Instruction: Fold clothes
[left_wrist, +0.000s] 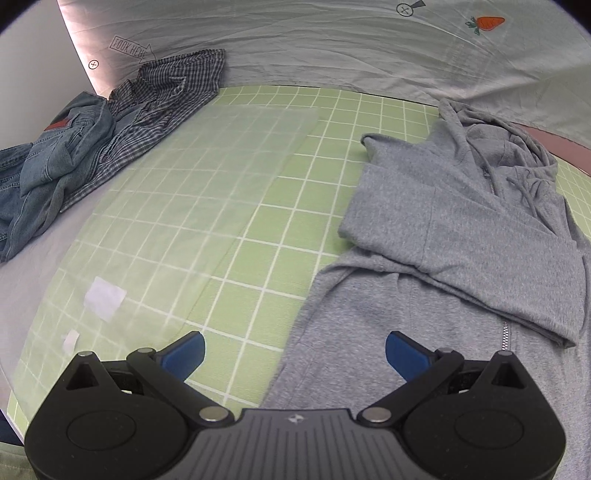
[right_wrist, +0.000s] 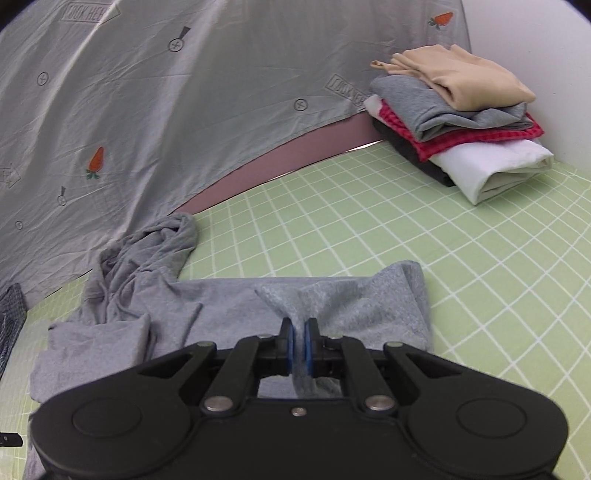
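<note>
The grey hoodie (left_wrist: 461, 229) lies spread on the green checked surface (left_wrist: 280, 184), hood bunched up toward the grey printed sheet (left_wrist: 332, 44) at the back, one sleeve folded across its front, zipper showing down the middle. The left hand-held gripper (left_wrist: 294, 352) hangs just over the hoodie's near edge, blue pads (left_wrist: 184, 354) spread wide apart, nothing between them. One pad sits above bare green squares, the other above grey fabric.

Over on the right wrist view, the right hand-held gripper (right_wrist: 299, 341) is pinched tight on a fold of the hoodie (right_wrist: 229, 310), cloth pulled up into a ridge between the blue pads and trailing down behind them.

Far left of the surface, a crumpled heap: a denim garment (left_wrist: 48, 166) lying against a dark checked shirt (left_wrist: 162, 96). A translucent sheet (left_wrist: 207, 177) lies flat between that heap and the hoodie.

At the far right corner, a neat folded stack (right_wrist: 458, 122): beige on top, then grey, red check, white, something dark beneath.
</note>
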